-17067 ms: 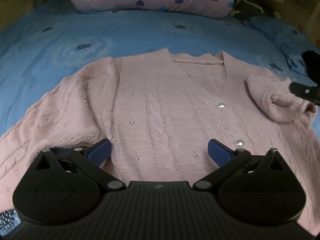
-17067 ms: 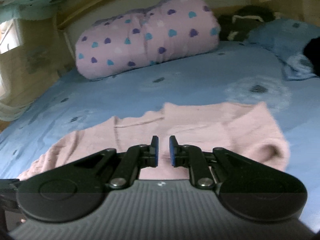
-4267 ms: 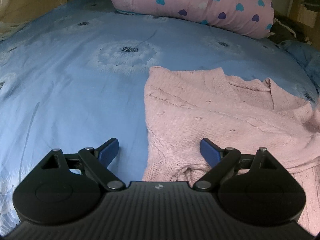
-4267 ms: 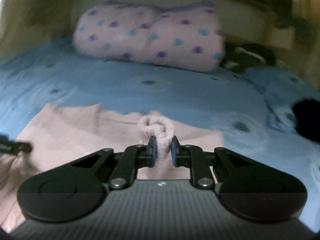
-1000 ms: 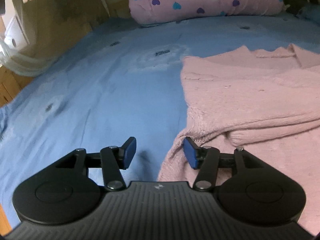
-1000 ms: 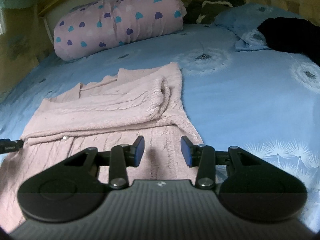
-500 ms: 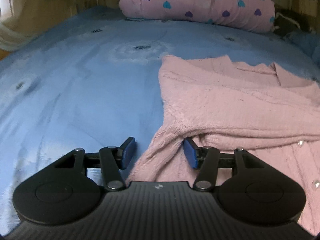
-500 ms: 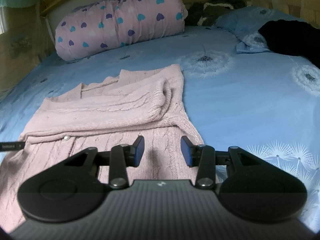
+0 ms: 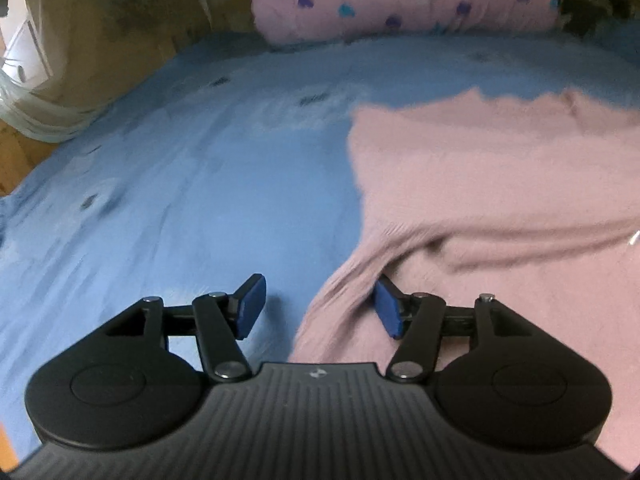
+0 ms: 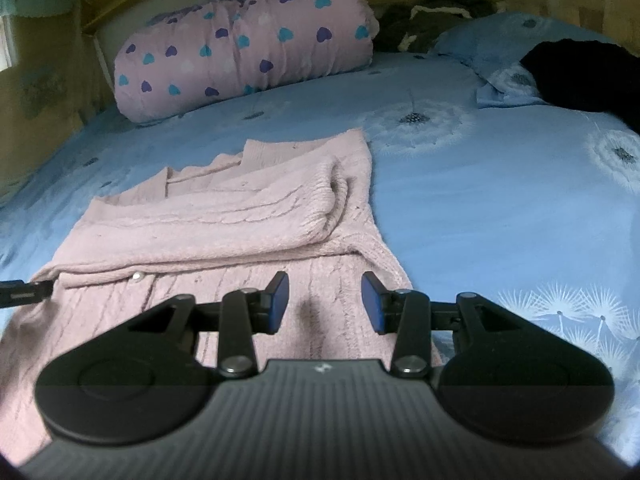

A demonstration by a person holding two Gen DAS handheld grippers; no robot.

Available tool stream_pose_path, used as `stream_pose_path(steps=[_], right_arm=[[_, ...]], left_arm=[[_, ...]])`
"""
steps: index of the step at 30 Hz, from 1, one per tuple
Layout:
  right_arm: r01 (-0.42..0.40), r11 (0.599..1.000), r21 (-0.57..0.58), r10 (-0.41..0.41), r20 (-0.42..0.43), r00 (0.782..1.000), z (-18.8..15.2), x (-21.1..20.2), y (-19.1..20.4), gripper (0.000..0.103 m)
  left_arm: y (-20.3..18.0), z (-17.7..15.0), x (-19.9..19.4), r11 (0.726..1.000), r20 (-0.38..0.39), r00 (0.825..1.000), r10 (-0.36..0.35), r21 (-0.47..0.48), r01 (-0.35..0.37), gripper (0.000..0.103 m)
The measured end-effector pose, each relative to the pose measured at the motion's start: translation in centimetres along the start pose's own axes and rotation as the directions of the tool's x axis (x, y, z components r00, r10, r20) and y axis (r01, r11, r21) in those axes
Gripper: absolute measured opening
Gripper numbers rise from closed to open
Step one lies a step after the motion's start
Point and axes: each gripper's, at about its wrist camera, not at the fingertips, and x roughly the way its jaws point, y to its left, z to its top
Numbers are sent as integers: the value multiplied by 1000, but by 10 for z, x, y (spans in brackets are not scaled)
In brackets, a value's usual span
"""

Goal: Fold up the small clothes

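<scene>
**Both claws at the hem, ready for the last fold**

The pink cardigan (image 10: 224, 216) lies flat on the blue bedsheet (image 10: 500, 208), well short of the heart-print bolster (image 10: 244, 56) at the head of the bed. Its sleeves are already laid across the chest in a thick band, so what looks to be left is bringing the lower half up toward the collar.

To do that well, I'd say each claw should take its own corner of the hem, bite through both layers of knit and not just the top one, then lift the two sides together and at the same height. The wool is loose and stretchy; one side dragged ahead would skew the fold and pull the sleeve band out of place. The pearl button (image 10: 137, 277) just below that band marks a fair line to fold on.

The left gripper (image 9: 318, 306) sits at the cardigan's left edge, its jaws opening and about half spread. The edge of the knit lies between them, the inner pad tucked against a ridge of wool, the outer one over bare sheet; nothing is pinched.

The right gripper (image 10: 324, 304) hovers low over the cardigan's right side below the sleeve band, jaws moderately parted, holding nothing.
</scene>
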Motion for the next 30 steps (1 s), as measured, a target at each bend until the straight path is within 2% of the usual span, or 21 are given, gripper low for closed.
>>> stream_pose_path(steps=[4,10,14,18,20,22,23,26,30], right_arm=[[15,1000,9,-15,-56,998,-1,9,-2,42],[-7,999,50,10,-51,999,0,-4,-6,42],[-30,997,69,34,-46,998,2,-28,-10,42],[-21,999,39,24,-81,996,0,-47,-13,42],[-9,1000,15,10,-84,996,-2,-56,-14,42],[-6,1000,12,7,-84,996,-5,-63,-16,42],[-8,1000,15,10,-85,996,-6,-66,-17,42],[-10,1000,12,11,-88,996,-9,-72,-16,42],[-15,1000,-10,14,-87,996,-14,-80,-13,42]], left_arm=[[15,3,-10,999,-36,999,-2,-50,0,70],[43,-10,-56,992,-28,995,-93,-85,90,71],[57,-28,-74,981,-72,983,-169,-111,161,71],[56,-48,-80,977,-122,971,-207,-88,197,69],[58,-56,-82,967,-121,962,-246,-90,236,56],[61,-59,-86,955,-122,950,-287,-108,275,27],[62,-61,-90,956,-131,950,-283,-113,269,22],[67,-65,-97,977,-142,968,-207,-83,197,19],[72,-64,-100,975,-145,967,-210,-100,196,19]])
